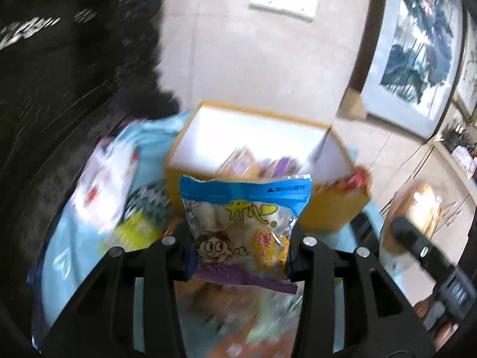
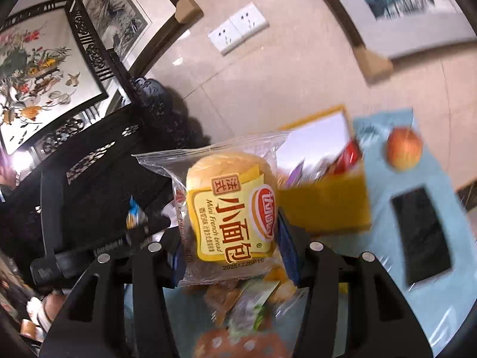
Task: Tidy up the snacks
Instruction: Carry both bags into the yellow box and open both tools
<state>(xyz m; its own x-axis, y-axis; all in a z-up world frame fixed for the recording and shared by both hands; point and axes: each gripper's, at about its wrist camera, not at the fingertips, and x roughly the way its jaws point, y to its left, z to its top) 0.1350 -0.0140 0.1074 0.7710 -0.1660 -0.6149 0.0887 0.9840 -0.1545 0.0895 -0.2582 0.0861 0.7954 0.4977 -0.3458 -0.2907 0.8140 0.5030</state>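
My left gripper (image 1: 240,246) is shut on a blue-topped cracker packet with a cartoon face (image 1: 241,223), held above the table in front of an open yellow box (image 1: 334,208) that holds several snack packs. My right gripper (image 2: 229,247) is shut on a clear-wrapped mini French bread bun with a yellow label (image 2: 231,208), held up left of the same yellow box (image 2: 325,201). The right gripper and its bun also show at the right of the left wrist view (image 1: 417,208).
A light blue cloth (image 2: 384,271) covers the table. On it lie an apple (image 2: 404,148), a black phone (image 2: 421,232) and loose snack packs (image 1: 143,220) (image 2: 238,304). Dark carved furniture (image 2: 98,155) stands at the left, a tiled wall with sockets (image 2: 237,31) behind.
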